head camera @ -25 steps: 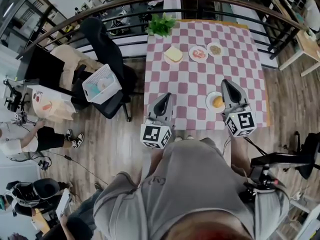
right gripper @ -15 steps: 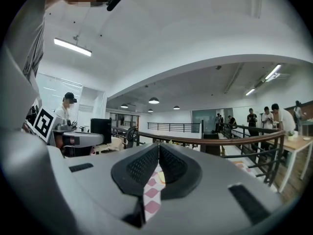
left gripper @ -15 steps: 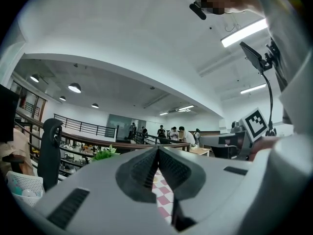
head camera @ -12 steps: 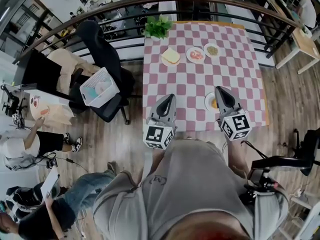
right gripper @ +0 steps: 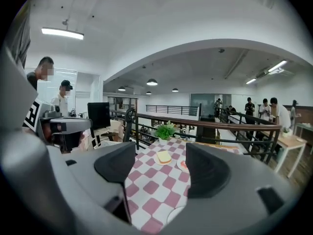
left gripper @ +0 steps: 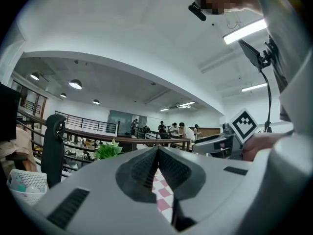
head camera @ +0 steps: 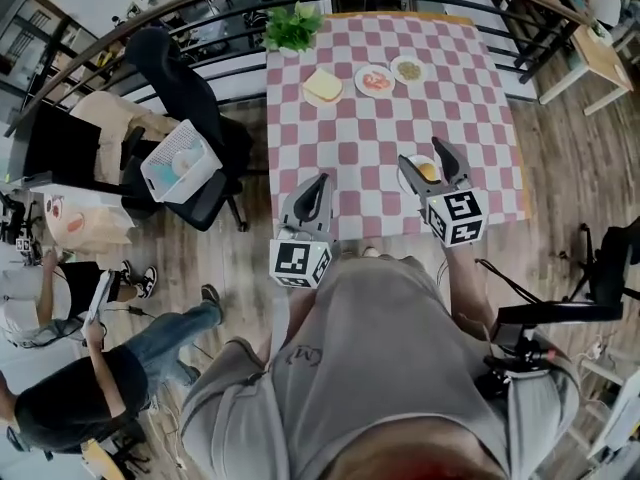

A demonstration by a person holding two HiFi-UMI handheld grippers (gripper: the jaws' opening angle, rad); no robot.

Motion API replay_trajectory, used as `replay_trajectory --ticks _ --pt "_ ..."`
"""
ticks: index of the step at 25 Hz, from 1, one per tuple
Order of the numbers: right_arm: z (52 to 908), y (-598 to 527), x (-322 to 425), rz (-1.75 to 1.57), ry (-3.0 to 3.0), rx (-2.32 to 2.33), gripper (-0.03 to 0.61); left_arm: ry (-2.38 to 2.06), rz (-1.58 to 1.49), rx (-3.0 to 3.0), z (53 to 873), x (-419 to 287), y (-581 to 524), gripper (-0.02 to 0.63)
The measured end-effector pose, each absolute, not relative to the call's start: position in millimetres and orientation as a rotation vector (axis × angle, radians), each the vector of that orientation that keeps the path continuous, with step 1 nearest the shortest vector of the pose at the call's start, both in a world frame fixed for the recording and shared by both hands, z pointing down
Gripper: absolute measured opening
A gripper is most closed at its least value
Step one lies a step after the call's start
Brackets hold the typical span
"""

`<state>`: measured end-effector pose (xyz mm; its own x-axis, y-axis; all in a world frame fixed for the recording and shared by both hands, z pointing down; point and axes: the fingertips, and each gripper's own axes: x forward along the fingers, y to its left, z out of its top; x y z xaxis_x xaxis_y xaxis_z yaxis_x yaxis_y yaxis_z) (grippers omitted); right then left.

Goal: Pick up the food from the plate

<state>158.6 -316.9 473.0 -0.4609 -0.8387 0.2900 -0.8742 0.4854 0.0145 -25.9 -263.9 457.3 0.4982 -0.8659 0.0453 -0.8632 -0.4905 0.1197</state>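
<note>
While beside curved railing (right gripper: 230, 126), pink-checkered table (head camera: 400, 118).

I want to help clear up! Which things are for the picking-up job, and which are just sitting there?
For the job: yellow-orange food; the white plate under it.
Just lying about: bread-slice plate; red-food plate; third small plate; potted plant; black chair; white basket.

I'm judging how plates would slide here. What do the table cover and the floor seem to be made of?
The table cover looks like cloth or thin vinyl, matte: pink-and-white checks, no glare, lying flat to the table's edges; which of the two is unclear. The floor looks like wood or wood-look planks: brown grain, long board seams, fairly dull finish.
</note>
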Motion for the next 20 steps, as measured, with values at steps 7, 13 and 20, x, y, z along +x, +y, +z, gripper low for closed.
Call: replay_trajectory --ticks 7,13,20 --pt "489 -316 171 0.202 -2.417 1.430 0.311 -1.523 -0.020 2.609 460 -33 -264 0.009" --pt "510 -314 180 0.111 -2.296 1.334 0.311 -1.534 -0.025 2.588 467 -38 -262 0.009" --pt "546 -314 203 0.183 -2.158 1.268 0.311 -1.574 -0.033 2.565 469 -41 -253 0.009"
